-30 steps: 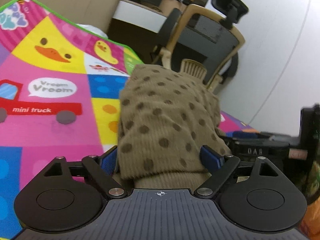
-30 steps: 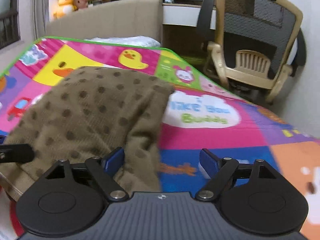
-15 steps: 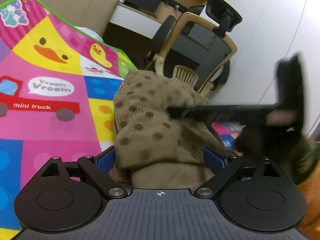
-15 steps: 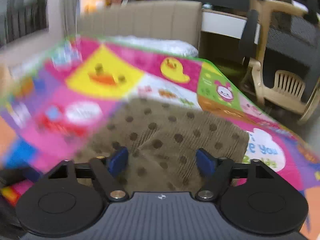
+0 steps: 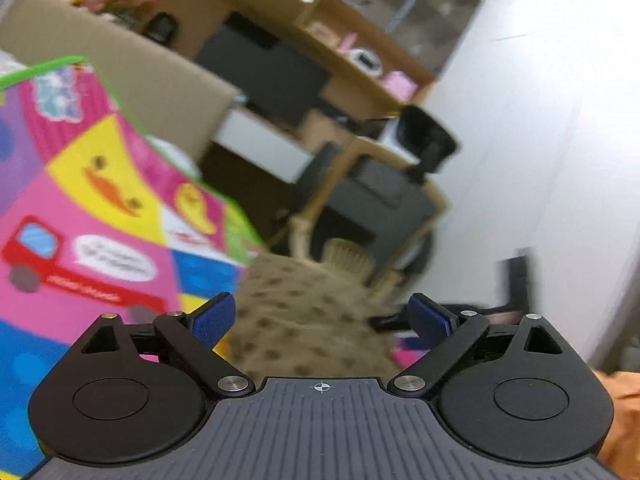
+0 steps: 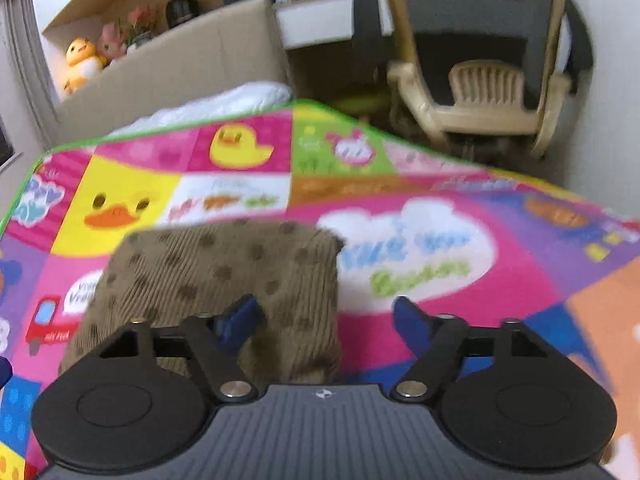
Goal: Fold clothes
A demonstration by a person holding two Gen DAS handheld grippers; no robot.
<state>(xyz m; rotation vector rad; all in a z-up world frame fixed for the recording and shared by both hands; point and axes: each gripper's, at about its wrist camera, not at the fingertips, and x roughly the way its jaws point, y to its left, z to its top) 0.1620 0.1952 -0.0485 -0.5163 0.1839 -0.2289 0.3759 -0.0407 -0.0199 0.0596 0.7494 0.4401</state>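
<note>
**Desk:** Where is the garment?

**Operator:** The brown dotted garment [image 6: 224,280] lies as a compact block on the play mat [image 6: 420,320]. I judge it folded at least once, since its far edge runs straight with a squared corner. Both views are blurred, so I cannot count the layers.

**Desk:** And your tools?

**Operator:** My right hand-held gripper [image 6: 324,320] stands with its fingers apart and nothing between them. Its left fingertip sits over the garment's right part; its right one is over bare mat. My left hand-held gripper [image 5: 320,316] is also spread wide and holds nothing, with the garment [image 5: 304,320] low between its fingers and just ahead.

**Desk:** Which way does it lie from you?

**Operator:** In the right view it sits ahead and to the left, and its right edge runs away from me nearly along the gripper's midline. Its long axis I cannot fix; it looks close to square. I judge the left hand nearer its middle and the right nearer that side edge. The scene fits a fold just released, or a block awaiting another fold.
</note>
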